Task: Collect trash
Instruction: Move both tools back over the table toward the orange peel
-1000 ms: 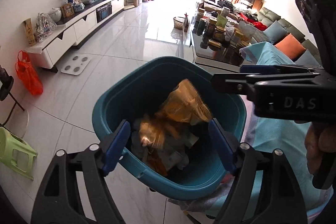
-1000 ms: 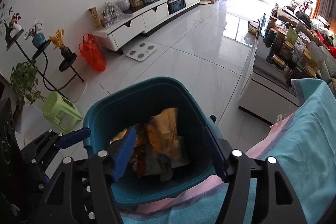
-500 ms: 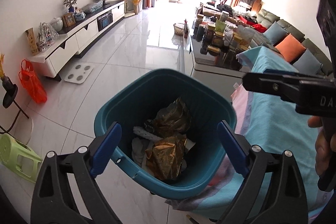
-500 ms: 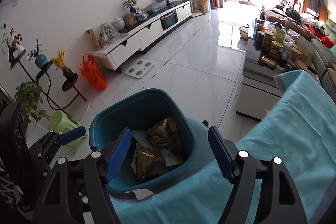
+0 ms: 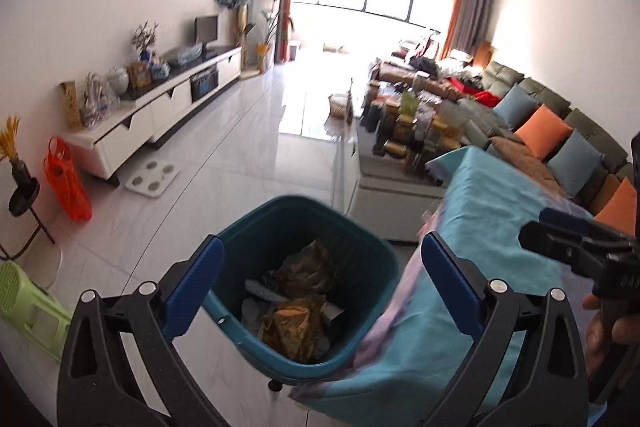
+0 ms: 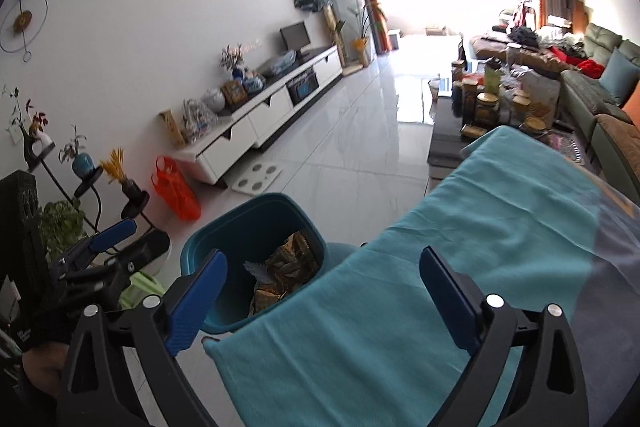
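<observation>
The crumpled gold-brown wrappers [image 5: 298,319] lie heaped in the bottom of the teal bin [image 5: 256,227], with pale paper scraps among them. The bin stands on the white tiles, tight against my teal-draped table [image 6: 500,227]. My left gripper [image 5: 320,291] hangs above it, my right gripper [image 6: 320,301] over the cloth's edge; both jaws have just been opening, now wide and empty.

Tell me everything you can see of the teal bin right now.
The bin is a teal, plastic-looking tub with a rounded square rim, open, no lid in view. It stands upright on the pale tiled floor, right beside the teal cloth, which hides part of its rim in the right wrist view. Inside lie crumpled gold wrappers and some pale scraps. Neither gripper touches it.
</observation>
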The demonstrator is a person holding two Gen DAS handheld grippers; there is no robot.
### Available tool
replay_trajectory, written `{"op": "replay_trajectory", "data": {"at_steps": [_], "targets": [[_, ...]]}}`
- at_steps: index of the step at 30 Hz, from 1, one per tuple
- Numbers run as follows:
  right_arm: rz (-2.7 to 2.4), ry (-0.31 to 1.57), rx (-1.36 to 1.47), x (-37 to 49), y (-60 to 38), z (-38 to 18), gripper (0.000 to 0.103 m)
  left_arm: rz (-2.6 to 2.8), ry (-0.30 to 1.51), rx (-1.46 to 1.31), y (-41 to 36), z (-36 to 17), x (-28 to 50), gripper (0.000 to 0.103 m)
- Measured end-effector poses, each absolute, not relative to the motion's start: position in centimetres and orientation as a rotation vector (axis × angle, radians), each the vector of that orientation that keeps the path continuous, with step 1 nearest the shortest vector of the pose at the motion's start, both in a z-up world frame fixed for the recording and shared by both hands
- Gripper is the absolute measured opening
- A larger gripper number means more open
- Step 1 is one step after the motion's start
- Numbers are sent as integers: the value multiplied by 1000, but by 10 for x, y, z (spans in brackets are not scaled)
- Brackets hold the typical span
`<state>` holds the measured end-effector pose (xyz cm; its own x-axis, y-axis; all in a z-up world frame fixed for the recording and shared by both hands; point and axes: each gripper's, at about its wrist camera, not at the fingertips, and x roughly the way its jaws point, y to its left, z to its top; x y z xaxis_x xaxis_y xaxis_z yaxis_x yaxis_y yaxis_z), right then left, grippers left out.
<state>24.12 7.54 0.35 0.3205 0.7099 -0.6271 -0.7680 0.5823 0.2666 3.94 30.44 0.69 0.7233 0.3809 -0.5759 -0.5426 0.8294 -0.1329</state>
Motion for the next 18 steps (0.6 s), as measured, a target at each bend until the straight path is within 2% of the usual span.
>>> {"op": "replay_trajectory", "data": {"at_steps": [10, 18], "targets": [[833, 654, -21, 222, -21, 27, 96, 347, 448, -251, 227, 52, 54, 97], [634, 598, 27, 213, -112, 30, 96, 142, 423, -197, 149, 59, 83, 98]]}}
